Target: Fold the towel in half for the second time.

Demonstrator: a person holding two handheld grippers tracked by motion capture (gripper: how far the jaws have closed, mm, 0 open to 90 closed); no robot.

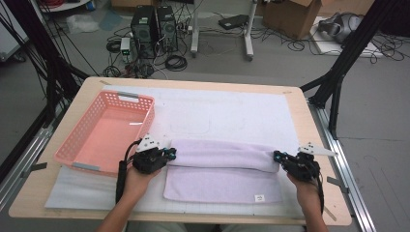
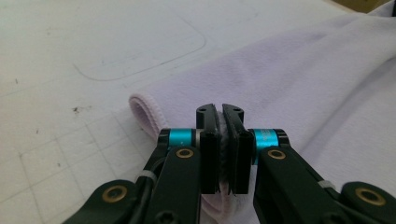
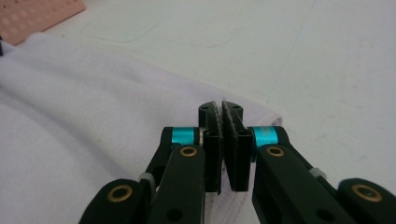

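Left gripper (image 1: 170, 153) and right gripper (image 1: 277, 156) each clamp the lavender towel's (image 1: 222, 171) folded edge; move both evenly toward the tabletop's near edge, keeping the fold straight.

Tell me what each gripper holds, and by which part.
Both hold the lavender towel: left gripper pinches its folded edge at the left end, right gripper at the right end.

Your towel (image 1: 223, 171) was soft lilac cloth, matt and finely napped, with a stitched hem. You had it on a white mat (image 1: 232, 113), matt, scuffed and faintly gridded. The basket (image 1: 107, 131) was pink perforated plastic with a slight sheen. Your left gripper (image 2: 222, 148) was smooth black plastic with brass-coloured rivets and glossy teal metal sleeves. The table (image 1: 300, 108) edge looked like pale wood.
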